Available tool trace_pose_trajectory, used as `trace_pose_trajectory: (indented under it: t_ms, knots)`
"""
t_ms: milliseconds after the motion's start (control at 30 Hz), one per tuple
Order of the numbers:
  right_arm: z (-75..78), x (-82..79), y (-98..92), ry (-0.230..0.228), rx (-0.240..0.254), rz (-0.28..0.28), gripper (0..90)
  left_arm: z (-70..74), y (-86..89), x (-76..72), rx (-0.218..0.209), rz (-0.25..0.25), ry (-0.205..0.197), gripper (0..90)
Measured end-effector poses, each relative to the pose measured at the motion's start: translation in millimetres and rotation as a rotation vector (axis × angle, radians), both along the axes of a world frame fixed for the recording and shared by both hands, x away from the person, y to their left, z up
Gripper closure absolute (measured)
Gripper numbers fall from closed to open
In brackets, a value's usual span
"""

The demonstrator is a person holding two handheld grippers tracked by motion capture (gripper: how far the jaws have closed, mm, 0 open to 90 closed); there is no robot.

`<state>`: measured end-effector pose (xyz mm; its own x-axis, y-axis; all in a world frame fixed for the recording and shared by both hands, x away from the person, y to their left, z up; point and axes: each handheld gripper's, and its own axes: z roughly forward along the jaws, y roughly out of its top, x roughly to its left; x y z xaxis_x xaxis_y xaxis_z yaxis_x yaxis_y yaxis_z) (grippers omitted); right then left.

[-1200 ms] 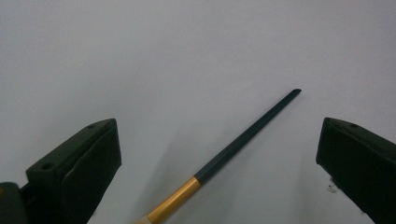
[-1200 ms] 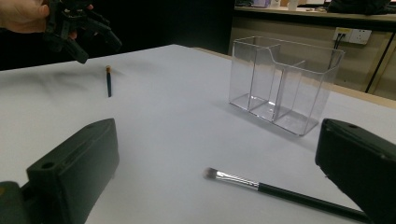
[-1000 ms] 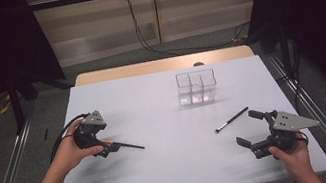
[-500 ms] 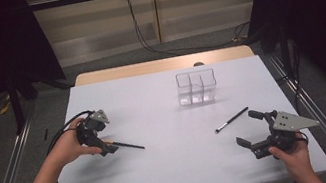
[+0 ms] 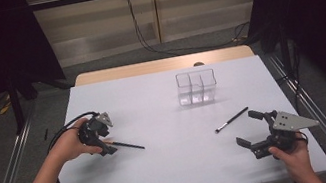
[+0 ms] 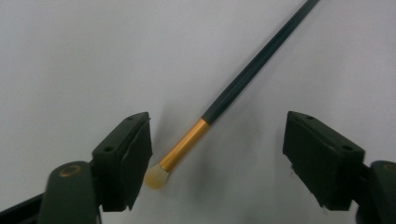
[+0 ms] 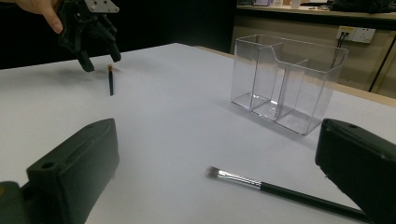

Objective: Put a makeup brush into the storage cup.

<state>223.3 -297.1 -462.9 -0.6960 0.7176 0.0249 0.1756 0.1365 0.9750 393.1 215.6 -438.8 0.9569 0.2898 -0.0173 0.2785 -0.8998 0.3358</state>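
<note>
The white table carries a clear three-compartment organizer towards its far edge. By the right edge lies a silver-ferruled makeup brush, beside the right gripper, wide open and empty. Near the left edge, the left gripper straddles a gold-ferruled makeup brush, its jaws just closing, pads not yet pressing.

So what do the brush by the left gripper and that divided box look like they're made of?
The brush has a dark, smooth handle, likely painted wood or plastic, a shiny gold collar that looks like metal, and a pale, soft bristle tip. The divided box looks like clear hard plastic, probably acrylic: the table shows straight through its glossy walls.
</note>
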Motion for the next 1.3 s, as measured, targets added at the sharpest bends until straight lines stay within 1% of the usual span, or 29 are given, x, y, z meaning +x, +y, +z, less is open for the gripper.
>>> trace_pose_trajectory:
  t_ms: [33, 100, 133, 167, 200, 233, 267, 300, 367, 433, 467, 500, 533, 567, 700, 733, 800, 833, 867, 900, 933, 967, 1000, 1033, 1067, 1167, 1233, 1267, 1300]
  knots:
    - [-0.1, 0.1, 0.2, 0.000, 0.000, 0.001, 0.0, 0.8, -0.6, 0.8, 0.007, -0.012, 0.007, 32.1]
    - [-0.1, 0.1, 0.3, 0.001, -0.002, 0.000, 0.0, 1.0, -1.0, 1.1, 0.007, -0.012, 0.006, 34.3]
    - [-0.2, 0.3, 0.8, 0.000, -0.004, 0.001, 0.0, 1.1, -2.2, 2.0, 0.006, -0.022, -0.005, 37.2]
    - [-0.2, 0.4, 0.9, 0.001, -0.004, 0.003, 0.0, 1.1, -2.2, 2.0, 0.006, -0.022, -0.005, 37.7]
    - [-0.4, 0.5, 0.9, 0.000, -0.004, 0.003, 0.0, 1.4, -2.8, 2.8, 0.016, -0.026, -0.014, 38.9]
    - [-0.4, 0.5, 0.9, 0.002, -0.005, 0.003, 0.0, 1.2, -4.0, 4.1, 0.014, -0.045, -0.014, 41.6]
    - [-0.4, 0.5, 0.9, 0.002, -0.005, 0.003, 0.0, 1.2, -4.0, 4.1, 0.014, -0.045, -0.014, 43.3]
    - [-0.5, 0.5, 0.9, 0.003, -0.004, 0.004, 0.0, 0.5, -4.6, 4.8, 0.007, -0.049, -0.010, 44.2]
    - [-0.6, 0.5, 0.7, 0.003, -0.004, 0.004, 0.0, -2.1, -6.6, 6.0, 0.015, -0.064, -0.001, 45.9]
    - [-0.7, 0.6, 0.8, 0.003, -0.005, 0.005, 0.0, -3.3, -7.3, 6.2, 0.023, -0.066, 0.003, 48.3]
    - [-0.7, 0.6, 0.8, 0.003, -0.005, 0.005, 0.0, -4.2, -7.8, 6.7, 0.035, -0.067, 0.007, 48.3]
    - [-0.8, 0.7, 1.0, 0.004, -0.005, 0.010, 0.0, -5.4, -8.5, 8.0, 0.059, -0.073, 0.025, 50.8]
    - [-0.8, 0.7, 1.0, 0.004, -0.005, 0.010, 0.0, -5.4, -8.5, 8.0, 0.059, -0.073, 0.025, 51.7]
    - [-0.6, 0.6, 1.3, 0.004, -0.007, 0.011, 0.0, -7.8, -9.0, 8.4, 0.072, -0.092, 0.034, 52.2]
    - [-0.4, 0.1, 1.6, 0.002, -0.007, 0.011, 0.0, -7.6, -9.7, 9.1, 0.073, -0.101, 0.050, 56.9]
    - [-0.6, 0.2, 1.6, 0.003, -0.007, 0.012, 0.0, -7.0, -10.7, 8.9, 0.084, -0.114, 0.056, 58.7]
    - [-0.5, 0.3, 1.4, 0.005, -0.009, 0.011, 0.0, -6.9, -11.7, 8.1, 0.084, -0.106, 0.062, 63.1]
    - [-0.5, 0.3, 1.4, 0.005, -0.009, 0.011, 0.0, -6.8, -12.6, 7.8, 0.089, -0.110, 0.067, 63.1]
    - [-0.5, 0.4, 1.4, 0.004, -0.009, 0.012, 0.0, -6.2, -13.5, 7.6, 0.100, -0.116, 0.068, 65.4]
    - [-0.6, 0.3, 1.5, 0.004, -0.008, 0.011, 0.0, -6.5, -14.3, 6.9, 0.097, -0.107, 0.075, 69.2]
    - [-0.6, 0.2, 1.6, 0.004, -0.008, 0.012, 0.0, -6.1, -15.1, 6.8, 0.105, -0.100, 0.088, 71.1]
    - [-0.5, 0.2, 1.5, 0.002, -0.009, 0.011, 0.0, -5.8, -15.7, 7.0, 0.112, -0.104, 0.089, 74.0]
    - [-0.5, 0.2, 1.4, 0.002, -0.009, 0.012, 0.0, -5.8, -16.6, 6.5, 0.117, -0.095, 0.095, 78.3]
    - [-0.6, 0.2, 1.3, 0.002, -0.010, 0.011, 0.0, -6.5, -17.4, 5.7, 0.113, -0.087, 0.095, 80.4]
    - [-0.5, 0.2, 1.2, 0.003, -0.011, 0.012, 0.0, -5.7, -18.0, 6.1, 0.125, -0.088, 0.099, 81.0]
    - [-0.7, 0.4, 1.2, 0.006, -0.011, 0.012, 0.0, -6.3, -18.7, 5.7, 0.129, -0.089, 0.097, 82.3]
    - [-0.7, 0.3, 1.7, 0.006, -0.011, 0.012, 0.0, -6.8, -19.8, 5.6, 0.130, -0.083, 0.104, 83.3]
    - [-0.6, 0.3, 1.8, 0.006, -0.013, 0.013, 0.0, -6.4, -20.8, 5.6, 0.144, -0.084, 0.100, 83.4]
    - [-0.6, 0.3, 1.9, 0.007, -0.014, 0.014, 0.0, -6.7, -21.7, 5.5, 0.145, -0.082, 0.099, 83.4]
